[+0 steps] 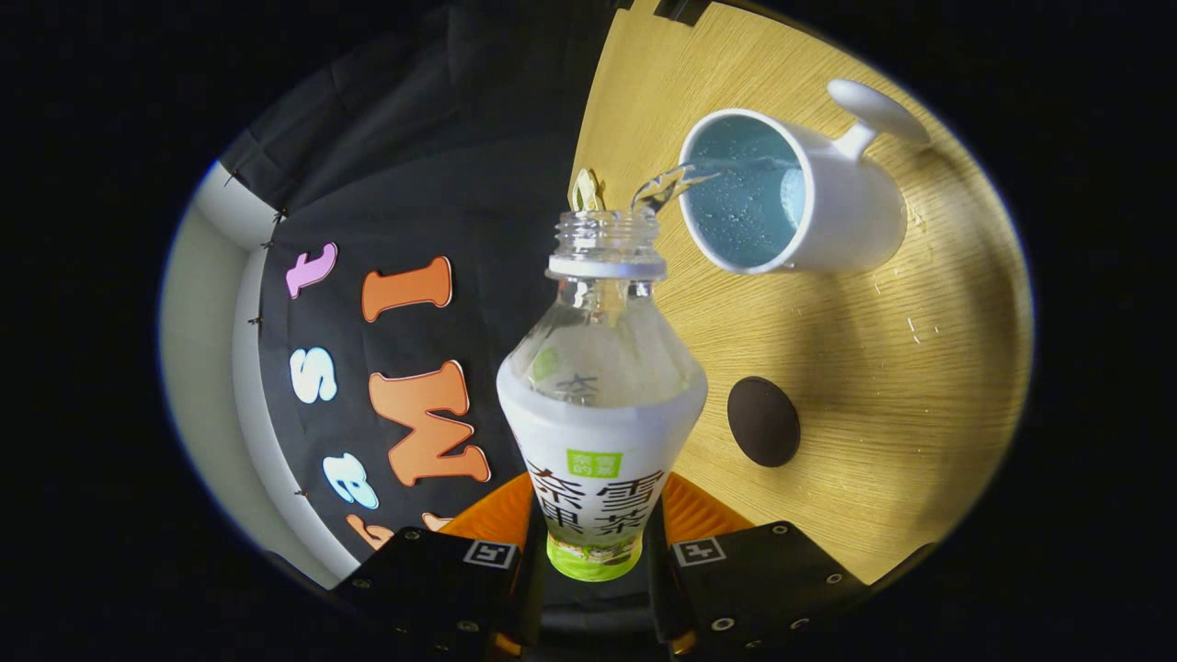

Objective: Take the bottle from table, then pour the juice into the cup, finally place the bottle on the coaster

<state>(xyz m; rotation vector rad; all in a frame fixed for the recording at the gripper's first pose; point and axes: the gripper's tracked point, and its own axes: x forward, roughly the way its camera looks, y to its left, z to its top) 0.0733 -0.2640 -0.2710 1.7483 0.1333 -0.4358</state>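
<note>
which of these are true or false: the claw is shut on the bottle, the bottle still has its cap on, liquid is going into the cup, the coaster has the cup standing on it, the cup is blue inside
1. The claw is shut on the bottle. True.
2. The bottle still has its cap on. False: the neck is open.
3. Liquid is going from the bottle's mouth into the cup. True.
4. The cup stands on the coaster. False: the dark coaster lies bare on the table, apart from the cup.
5. The cup is blue inside. True.
</note>
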